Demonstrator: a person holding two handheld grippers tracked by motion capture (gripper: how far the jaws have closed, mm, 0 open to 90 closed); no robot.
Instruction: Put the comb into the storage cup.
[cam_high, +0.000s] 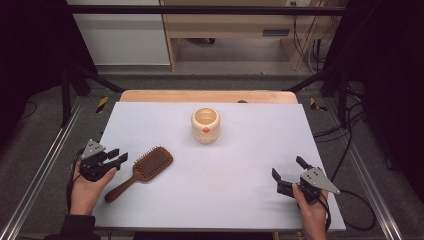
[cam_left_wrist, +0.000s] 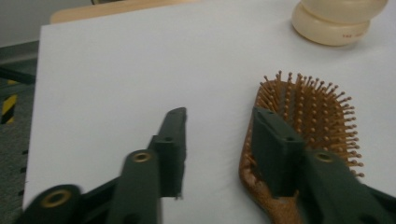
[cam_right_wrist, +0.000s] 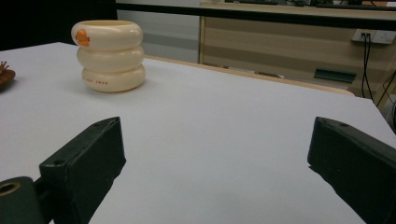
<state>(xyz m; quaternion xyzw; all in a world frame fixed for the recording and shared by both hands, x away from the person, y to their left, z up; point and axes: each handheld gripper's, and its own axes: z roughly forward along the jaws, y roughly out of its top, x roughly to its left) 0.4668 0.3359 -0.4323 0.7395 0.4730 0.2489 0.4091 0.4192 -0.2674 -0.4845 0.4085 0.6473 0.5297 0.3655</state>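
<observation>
Your left hand (cam_high: 86, 186) rests at the left edge of the table (cam_high: 240, 150), palm wrapped under the left tongs (cam_high: 118, 157), with the forearm and dark sleeve coming up from the bottom corner. You hold those tongs pointing right and a little away from you, toward the brush (cam_high: 142, 171). Their jaws stand partly open with nothing between them. In the left gripper view, the left tongs (cam_left_wrist: 219, 140) sit low over the table: one jaw is over bare white surface, the other overlaps the near edge of the brush (cam_left_wrist: 308, 121) head where it narrows to the handle. You cannot tell from the pictures whether that jaw touches the wood or only hangs over it.

The brush lies bristles up, just beside your left tongs, head pointing away and to the right, handle running back toward your left hand.

Your right hand (cam_high: 311, 207) sits near the table's front right corner, wrist coming up from the bottom edge. It grips the right tongs (cam_high: 289, 168) from behind, aimed left and away across the table. Their jaws are spread wide and empty. In the right gripper view the right tongs (cam_right_wrist: 215, 154) are close above bare table, well apart from the cream ringed cup (cam_right_wrist: 109, 55), which stands upright in the far middle (cam_high: 205, 124).
</observation>
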